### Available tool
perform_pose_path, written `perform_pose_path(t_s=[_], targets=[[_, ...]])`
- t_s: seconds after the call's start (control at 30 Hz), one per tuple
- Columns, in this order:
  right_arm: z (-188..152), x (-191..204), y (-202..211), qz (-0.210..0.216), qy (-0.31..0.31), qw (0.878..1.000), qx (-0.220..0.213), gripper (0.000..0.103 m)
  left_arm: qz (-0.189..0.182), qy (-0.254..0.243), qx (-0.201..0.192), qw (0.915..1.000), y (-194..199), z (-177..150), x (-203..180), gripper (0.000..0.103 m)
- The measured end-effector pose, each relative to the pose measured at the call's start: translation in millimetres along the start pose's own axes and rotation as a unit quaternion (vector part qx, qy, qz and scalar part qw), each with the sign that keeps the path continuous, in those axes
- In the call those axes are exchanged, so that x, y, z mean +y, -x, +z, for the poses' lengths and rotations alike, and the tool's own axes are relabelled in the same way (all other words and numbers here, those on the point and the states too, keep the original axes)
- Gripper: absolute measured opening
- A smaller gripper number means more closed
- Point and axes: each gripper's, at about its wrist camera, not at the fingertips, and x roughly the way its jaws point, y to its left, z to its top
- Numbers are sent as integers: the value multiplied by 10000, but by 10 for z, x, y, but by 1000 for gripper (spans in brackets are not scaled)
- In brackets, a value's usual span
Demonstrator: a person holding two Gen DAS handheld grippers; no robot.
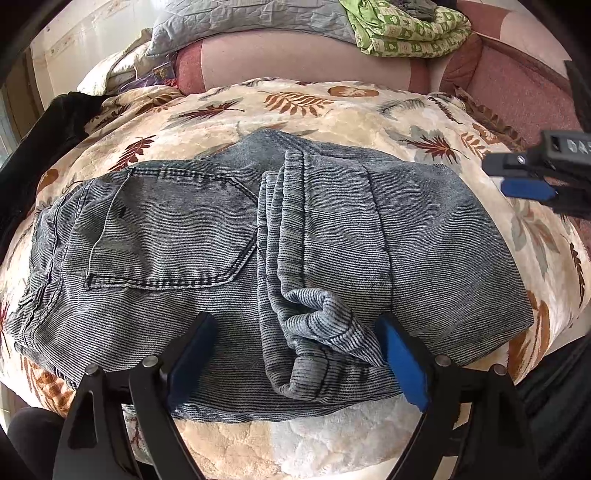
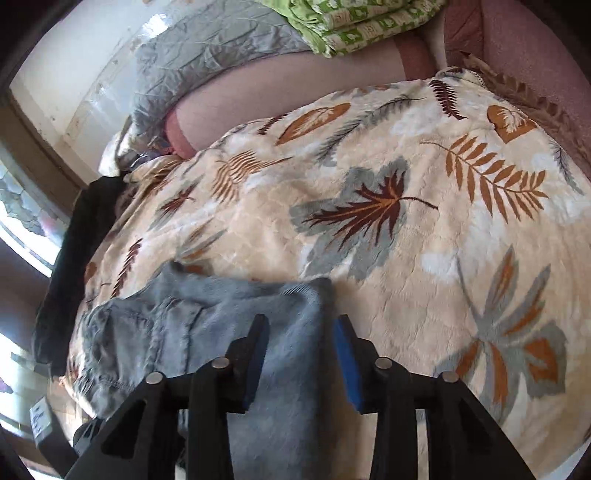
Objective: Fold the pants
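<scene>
Grey-blue denim pants point(image 1: 229, 243) lie folded on a leaf-patterned blanket point(image 1: 332, 107), waistband to the left, back pocket up, leg hems laid across the middle. My left gripper point(image 1: 295, 354) is open, its blue pads on either side of the crumpled hem at the near edge, not closed on it. My right gripper point(image 1: 524, 177) shows at the right, above the blanket beyond the pants' right fold. In the right wrist view the right gripper point(image 2: 301, 354) is open over the pants' right part point(image 2: 207, 332), holding nothing.
A grey quilted pillow point(image 1: 251, 22) and a green patterned cloth point(image 1: 406, 29) lie at the back against a pink cushion point(image 1: 303, 62). A dark garment point(image 1: 44, 136) lies at the blanket's left edge. Leaf blanket point(image 2: 406, 221) spreads right of the pants.
</scene>
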Motion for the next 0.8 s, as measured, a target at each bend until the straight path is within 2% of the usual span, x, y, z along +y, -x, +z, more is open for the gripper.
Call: perform_pose_path(t_s=[0.07,0.13,0.2,0.23,0.3,0.37,0.47,0.5,0.6,0.67,0.8], targets=[[-227,134,-43,-407,461,9980,146,61,-20,-3,-9,10000,0,-3,7,89],[-477,128,-317,-1049,862,9882,715,61,-29,-24,-5,10000,0,-5,2,89],[-579,147,-289,-1184,1148,9854,433,63,-24,-33,14,10000,-2,3,3,89],[-580,170,-226,-1242,1129,9850,399,63,-38,-28,22,10000,-1,6,8,89],[-595,206,-20,-962,1002,9902,108,64,-54,-5,39,10000,-7,14,15,89],[-676,275,110,-922,1069,9899,-113,65,-46,-1,7,10000,-6,5,9,89],[-888,302,-204,-1300,1519,9790,410,65,-58,8,-23,10000,-7,-4,9,90],[-916,270,-186,-1263,1460,9810,218,69,-77,-15,-32,10000,1,-7,12,90],[-835,239,-65,-1143,1129,9867,235,70,-318,135,-55,9994,109,6,103,89],[-772,272,62,-1181,1134,9865,6,70,-342,319,-282,9985,251,23,214,89],[-634,311,145,-1441,1183,9822,-231,70,-65,553,-694,9960,468,45,441,89]])
